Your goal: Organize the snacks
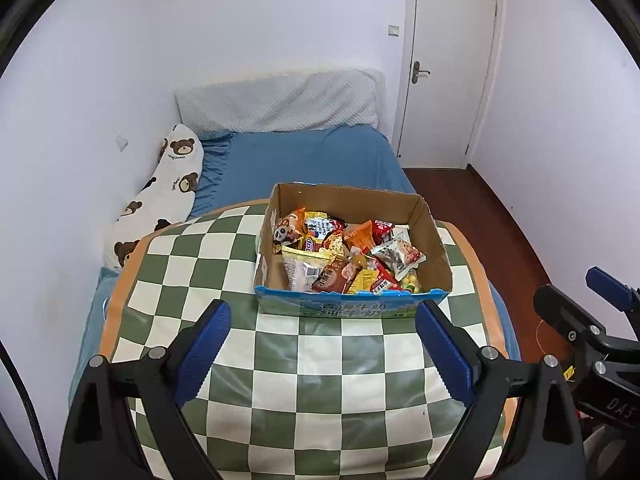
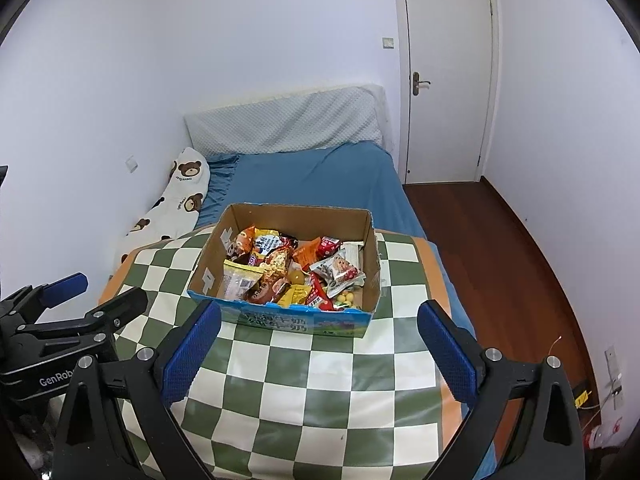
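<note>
An open cardboard box point(image 1: 434, 236) with a blue printed front stands on a green-and-white checkered mat point(image 1: 304, 364). It holds several snack packets point(image 1: 344, 256) in a loose pile. My left gripper point(image 1: 322, 344) is open and empty, hovering just in front of the box. In the right wrist view the same box point(image 2: 374, 256) with its snack packets point(image 2: 288, 270) sits ahead of my right gripper point(image 2: 318, 346), which is open and empty. Each gripper shows at the edge of the other's view.
The mat lies on a bed with a blue sheet point(image 1: 304, 156). A bear-print pillow point(image 1: 160, 196) lies along the left wall, a grey headboard cushion point(image 1: 280, 104) at the far end. A white door point(image 1: 448, 64) and wooden floor point(image 2: 488, 256) are to the right.
</note>
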